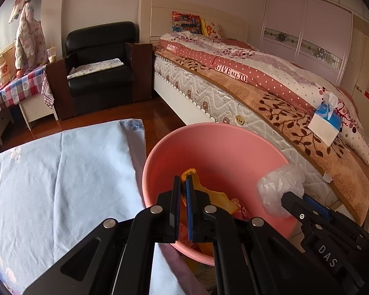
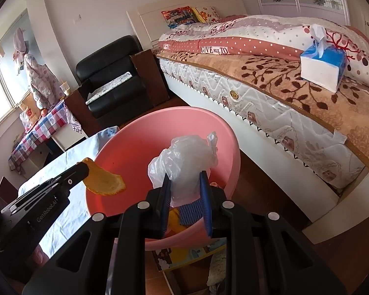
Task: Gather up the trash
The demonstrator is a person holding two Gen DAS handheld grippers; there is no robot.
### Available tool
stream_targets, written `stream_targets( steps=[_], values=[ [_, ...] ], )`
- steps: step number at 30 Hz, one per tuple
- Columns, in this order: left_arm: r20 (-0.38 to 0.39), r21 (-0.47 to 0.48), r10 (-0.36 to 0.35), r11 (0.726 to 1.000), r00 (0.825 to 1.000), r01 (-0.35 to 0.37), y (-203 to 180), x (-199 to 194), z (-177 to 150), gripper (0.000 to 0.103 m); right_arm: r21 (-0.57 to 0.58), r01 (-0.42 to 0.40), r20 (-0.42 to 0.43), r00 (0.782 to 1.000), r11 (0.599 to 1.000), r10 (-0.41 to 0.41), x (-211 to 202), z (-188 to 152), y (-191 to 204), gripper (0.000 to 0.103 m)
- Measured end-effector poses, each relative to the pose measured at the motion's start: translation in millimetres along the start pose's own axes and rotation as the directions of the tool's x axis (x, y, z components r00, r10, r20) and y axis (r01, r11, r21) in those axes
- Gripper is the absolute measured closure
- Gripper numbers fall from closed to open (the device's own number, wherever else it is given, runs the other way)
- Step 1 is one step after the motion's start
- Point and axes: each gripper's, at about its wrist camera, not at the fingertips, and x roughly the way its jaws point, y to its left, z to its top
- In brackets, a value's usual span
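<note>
A pink basin (image 1: pixel 219 147) (image 2: pixel 140 145) stands by the bed. My left gripper (image 1: pixel 183 180) is shut on an orange peel (image 1: pixel 209 194) and holds it over the basin; the peel also shows in the right wrist view (image 2: pixel 104 179). My right gripper (image 2: pixel 184 179) is shut on a crumpled clear plastic bag (image 2: pixel 184 159) above the basin's near side; the bag shows in the left wrist view (image 1: pixel 278 186) at the basin's right rim. Orange scraps and a blue foam net (image 2: pixel 190 212) lie in the basin.
A table with a pale blue cloth (image 1: pixel 61 184) is left of the basin. A bed (image 1: pixel 258 93) with a blue tissue box (image 2: pixel 324 66) runs along the right. A black armchair (image 1: pixel 100 68) and a checked side table (image 1: pixel 14 91) stand behind.
</note>
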Motion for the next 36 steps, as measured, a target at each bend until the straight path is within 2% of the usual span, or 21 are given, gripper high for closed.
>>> stream_targets(
  steps=[9, 10, 12, 14, 25, 27, 29, 31, 36],
  values=[
    [-0.023, -0.003, -0.033, 0.999, 0.999, 0.033, -2, 10, -3, 0.098, -0.001, -0.004, -0.011, 1.000, 1.000, 0.004, 8, 0, -1, 0.080],
    [-0.025, -0.006, -0.038, 0.999, 0.999, 0.037, -2, 11, -3, 0.095, -0.001, -0.003, -0.012, 1.000, 1.000, 0.003, 9, 0, -1, 0.080],
    [-0.021, -0.012, -0.041, 0.999, 0.999, 0.041, -2, 11, -4, 0.075, 0.001, -0.004, -0.016, 1.000, 1.000, 0.004, 11, -1, -2, 0.080],
    [-0.008, -0.011, -0.036, 0.999, 0.999, 0.036, -2, 9, -5, 0.067, 0.005, -0.002, -0.015, 1.000, 1.000, 0.002, 12, 0, -3, 0.080],
    [-0.001, -0.024, -0.042, 0.999, 0.999, 0.042, 4, 0, -4, 0.058, 0.000, -0.021, -0.010, 1.000, 1.000, 0.021, 15, -1, -1, 0.080],
    [0.002, -0.028, -0.039, 0.999, 0.999, 0.039, 6, -3, -5, 0.055, 0.005, -0.029, -0.022, 0.999, 1.000, 0.029, 17, 0, -2, 0.077],
    [0.003, -0.034, -0.036, 0.999, 0.999, 0.036, 7, -5, -5, 0.053, 0.014, -0.044, -0.026, 0.999, 0.999, 0.044, 17, 0, -4, 0.065],
    [0.005, -0.040, -0.036, 0.999, 0.999, 0.036, 10, -8, -6, 0.052, 0.022, -0.052, -0.017, 0.998, 0.998, 0.053, 15, 1, -4, 0.061],
    [0.013, -0.047, -0.035, 0.998, 0.999, 0.036, 14, -17, -5, 0.049, 0.020, -0.067, -0.003, 0.998, 0.998, 0.067, 8, 1, -2, 0.058]
  ],
)
